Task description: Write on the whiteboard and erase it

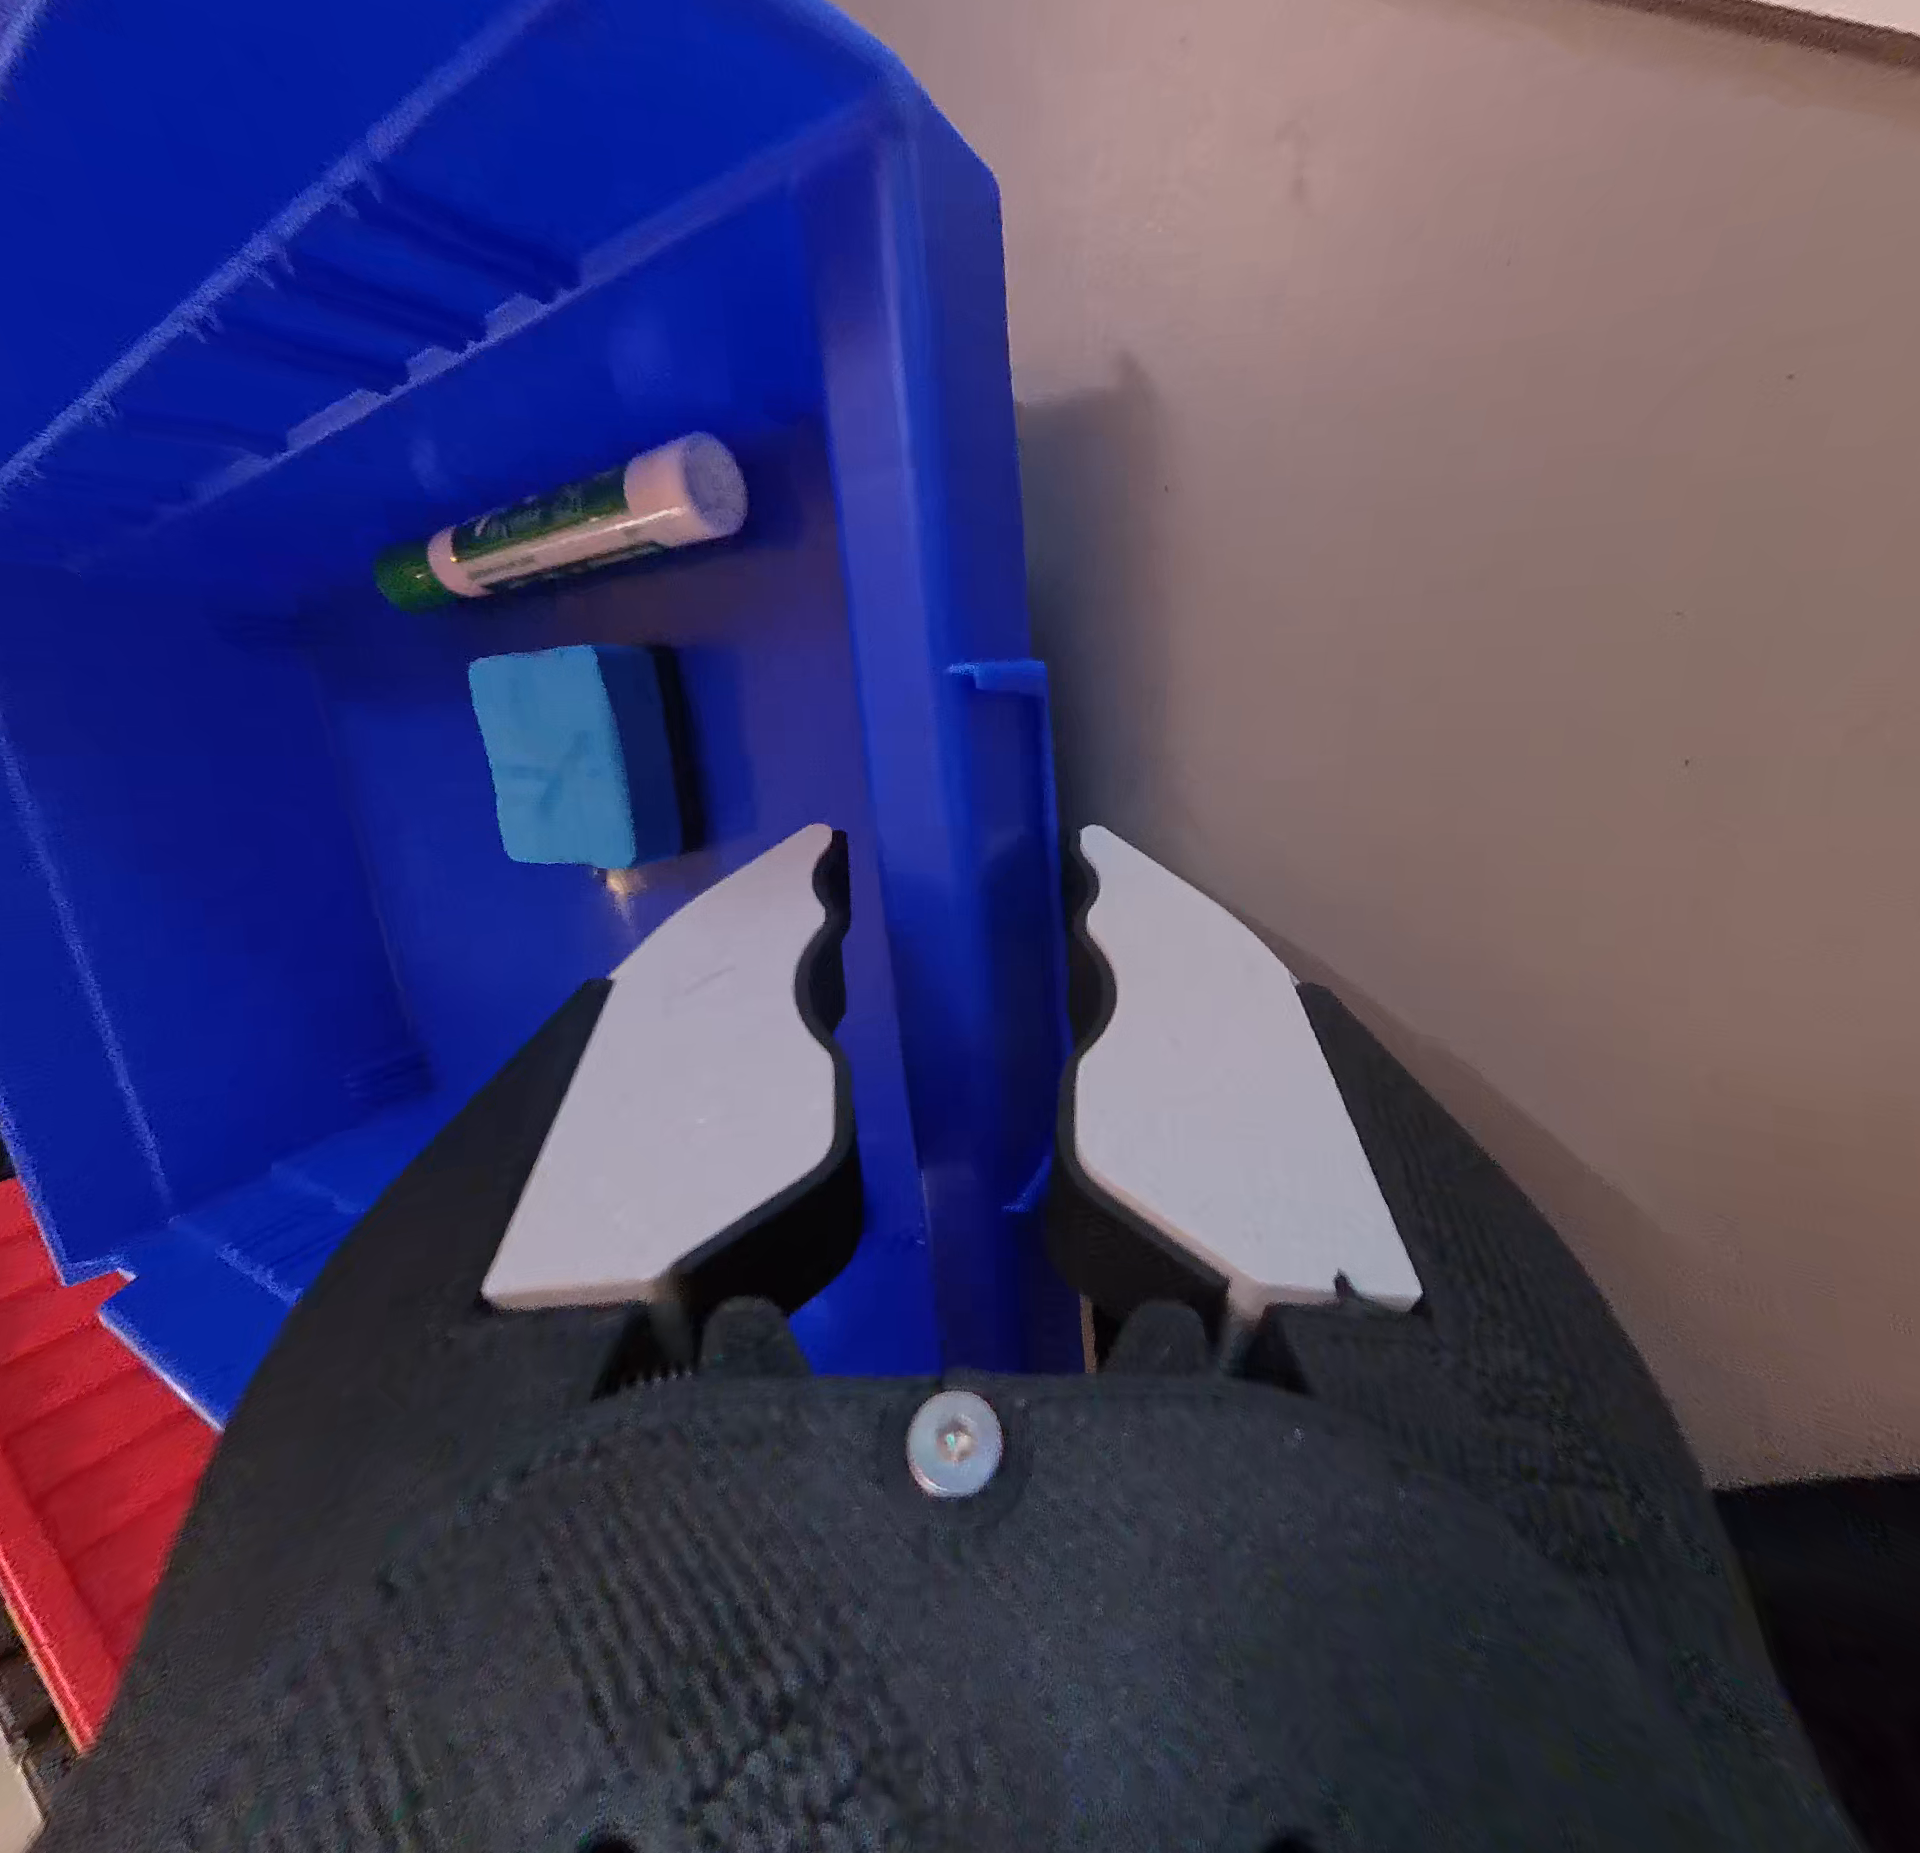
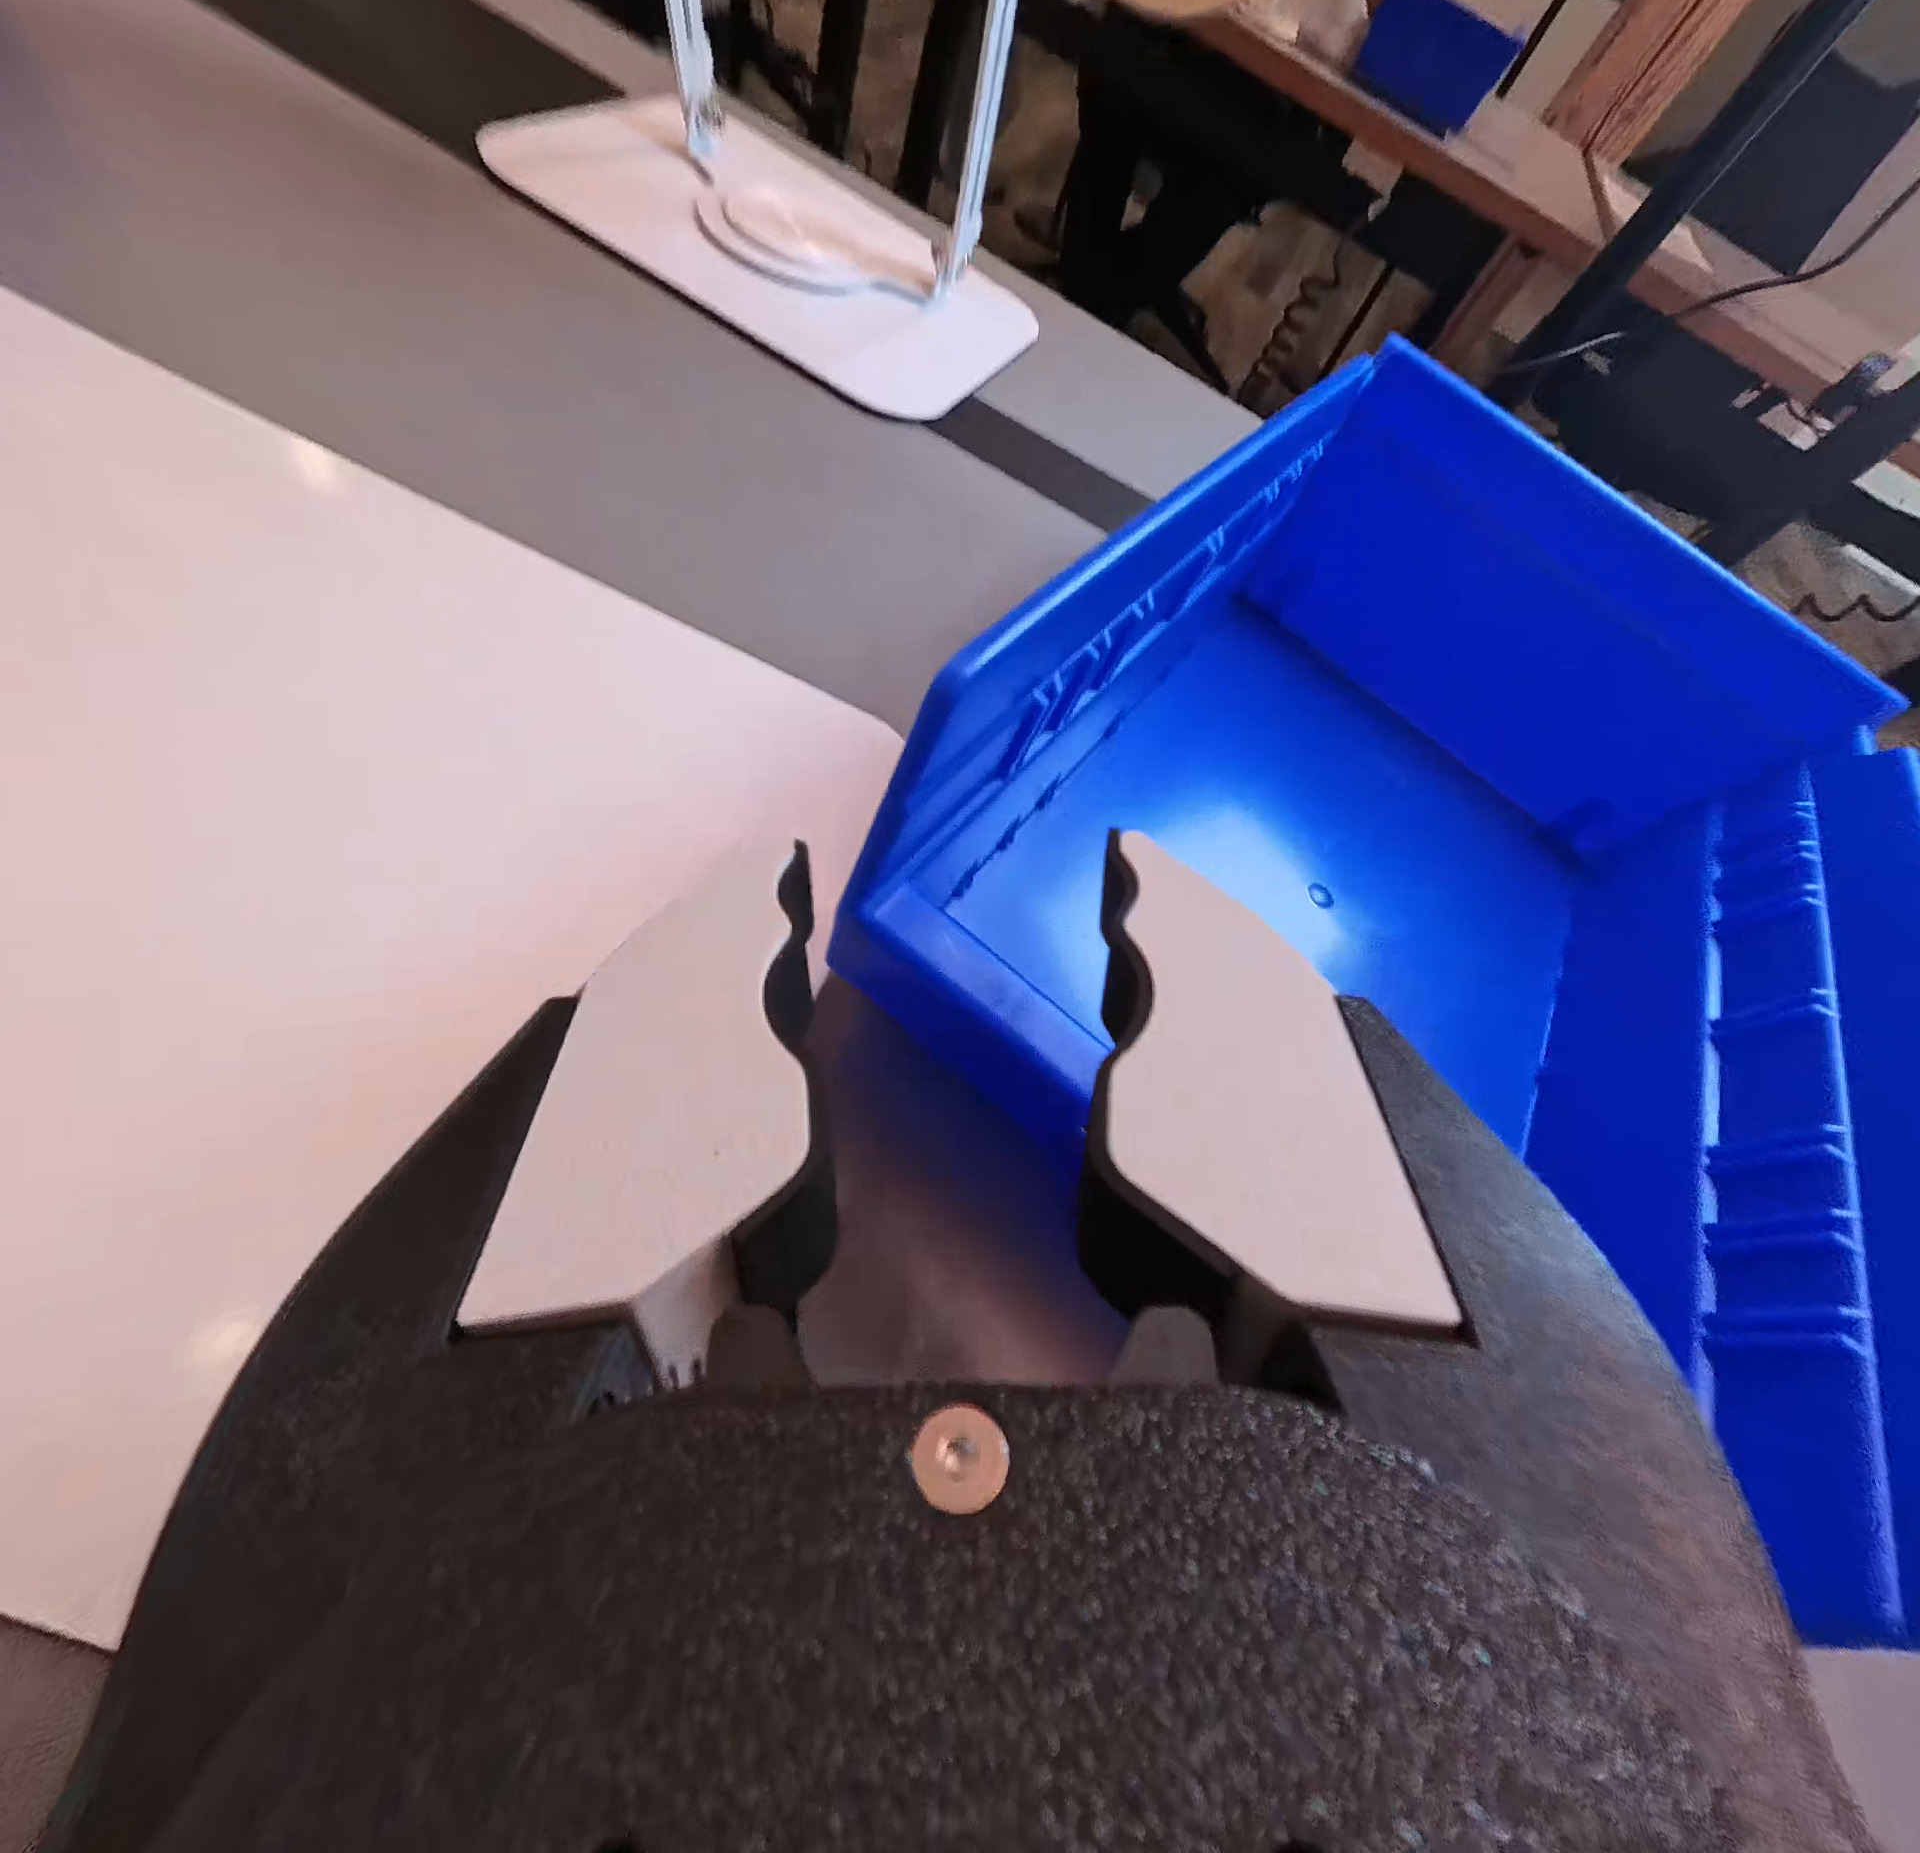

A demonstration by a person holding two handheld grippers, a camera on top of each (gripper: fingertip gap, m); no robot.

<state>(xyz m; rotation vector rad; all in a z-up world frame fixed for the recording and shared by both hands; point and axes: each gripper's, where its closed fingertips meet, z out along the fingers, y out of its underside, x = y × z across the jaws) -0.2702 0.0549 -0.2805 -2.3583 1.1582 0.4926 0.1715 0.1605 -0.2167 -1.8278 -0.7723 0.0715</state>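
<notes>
Left claw (image 1: 956,858) straddles the blue bin (image 1: 914,515) wall, jaws apart or barely gripping; we cannot tell. Inside lie marker (image 1: 566,525) and eraser (image 1: 577,754). Right claw (image 2: 956,868), jaws apart and empty, hovers between whiteboard (image 2: 312,712) and an empty bin (image 2: 1455,598). We'd steady the bin, then pinch the marker mid-barrel.

Soft indoor light, motion blur, fisheye

Blue bin (image 1: 914,660) wall fills the left gripper (image 1: 956,847); marker (image 1: 566,525) and eraser (image 1: 571,754) lie unobstructed.
</notes>
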